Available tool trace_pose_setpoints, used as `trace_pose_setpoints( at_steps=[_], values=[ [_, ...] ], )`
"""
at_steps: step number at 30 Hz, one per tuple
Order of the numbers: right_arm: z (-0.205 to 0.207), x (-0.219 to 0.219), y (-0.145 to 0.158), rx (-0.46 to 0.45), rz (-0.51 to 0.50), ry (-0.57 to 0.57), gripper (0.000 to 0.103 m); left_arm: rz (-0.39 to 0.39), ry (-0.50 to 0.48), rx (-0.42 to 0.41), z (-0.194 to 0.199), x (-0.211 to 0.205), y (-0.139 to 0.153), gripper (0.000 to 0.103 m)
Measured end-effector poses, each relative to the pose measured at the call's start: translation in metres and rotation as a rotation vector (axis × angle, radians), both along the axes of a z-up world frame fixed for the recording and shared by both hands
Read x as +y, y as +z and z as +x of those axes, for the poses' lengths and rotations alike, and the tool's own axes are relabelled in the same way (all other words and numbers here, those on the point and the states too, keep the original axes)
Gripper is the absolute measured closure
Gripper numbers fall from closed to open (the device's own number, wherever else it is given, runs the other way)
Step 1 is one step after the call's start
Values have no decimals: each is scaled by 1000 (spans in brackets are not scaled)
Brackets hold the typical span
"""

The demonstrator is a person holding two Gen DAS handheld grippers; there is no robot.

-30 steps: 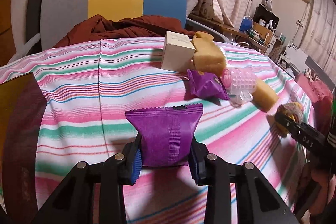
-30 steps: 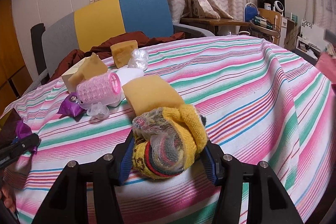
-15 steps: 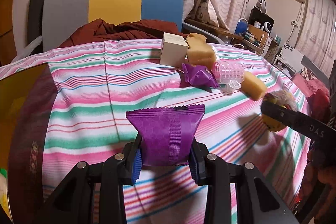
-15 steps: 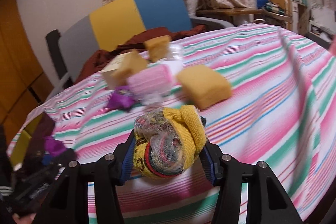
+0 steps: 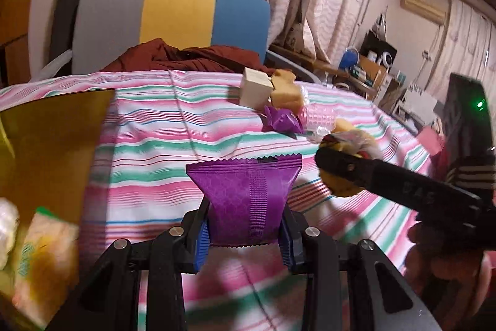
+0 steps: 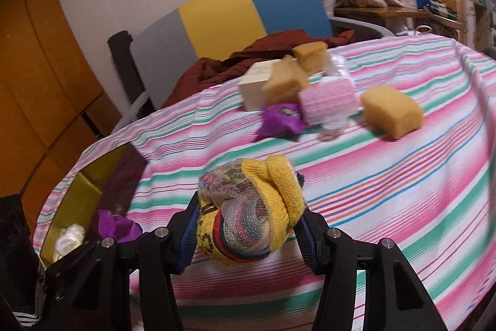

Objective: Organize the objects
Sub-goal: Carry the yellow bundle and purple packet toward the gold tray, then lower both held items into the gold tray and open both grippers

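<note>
- Our left gripper point(image 5: 245, 233) is clamped on a flat purple foil sachet with zigzag edges point(image 5: 246, 200), held above the striped tablecloth point(image 5: 148, 145).
- Our right gripper point(image 6: 249, 233) grips a yellow knitted sock bundle wrapped in clear netting point(image 6: 251, 213).
- We judge this the carrying step: both items travel toward the dark box with a yellow lining point(image 6: 90, 191) at the table's left edge.
- Next, we must bring each gripper over the box's opening and release one at a time, since they sit close together.
- A cream carton point(image 6: 255, 82), yellow sponges point(image 6: 392, 112) and a pink hair roller point(image 6: 327, 101) remain on the cloth.
</note>
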State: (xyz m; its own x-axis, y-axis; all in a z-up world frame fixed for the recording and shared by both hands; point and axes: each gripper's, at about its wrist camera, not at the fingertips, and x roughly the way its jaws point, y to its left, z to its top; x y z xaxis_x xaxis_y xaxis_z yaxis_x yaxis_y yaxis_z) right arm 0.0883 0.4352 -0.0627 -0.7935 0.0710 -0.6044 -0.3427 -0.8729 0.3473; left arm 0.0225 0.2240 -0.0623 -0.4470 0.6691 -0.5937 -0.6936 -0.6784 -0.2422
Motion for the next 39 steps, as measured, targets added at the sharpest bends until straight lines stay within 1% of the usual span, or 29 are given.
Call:
trace_pose_setpoints(
  at_steps=[4, 8, 16, 20, 23, 27, 29, 31, 33, 35, 39],
  values=[
    [-7, -21, 6, 12, -3, 52, 48, 45, 29, 6, 1, -30, 17, 67],
    [-18, -46, 13, 20, -19, 114, 48, 61, 82, 21, -6, -58, 30, 67],
    [-49, -114, 34, 55, 6, 298, 48, 36, 218, -22, -48, -110, 35, 67],
    [-64, -147, 39, 63, 26, 380, 48, 20, 274, -61, -75, -132, 32, 67],
    [-78, -167, 39, 52, 63, 428, 48, 10, 316, -86, -94, -148, 30, 67],
    [-95, -180, 35, 32, 74, 453, 47, -5, 356, -112, -112, -160, 27, 67],
    [-102, -185, 32, 9, 89, 448, 39, -4, 370, -120, -118, -166, 26, 67],
    [-105, -185, 31, -2, 92, 435, 37, -8, 382, -121, -122, -169, 26, 67],
    [-102, -182, 31, 10, 78, 425, 35, -12, 386, -119, -125, -170, 25, 67],
    [-96, -179, 33, 25, 82, 407, 25, -15, 390, -124, -127, -171, 24, 67],
    [-87, -174, 35, 39, 68, 387, 25, -11, 395, -142, -129, -172, 21, 67]
  ],
)
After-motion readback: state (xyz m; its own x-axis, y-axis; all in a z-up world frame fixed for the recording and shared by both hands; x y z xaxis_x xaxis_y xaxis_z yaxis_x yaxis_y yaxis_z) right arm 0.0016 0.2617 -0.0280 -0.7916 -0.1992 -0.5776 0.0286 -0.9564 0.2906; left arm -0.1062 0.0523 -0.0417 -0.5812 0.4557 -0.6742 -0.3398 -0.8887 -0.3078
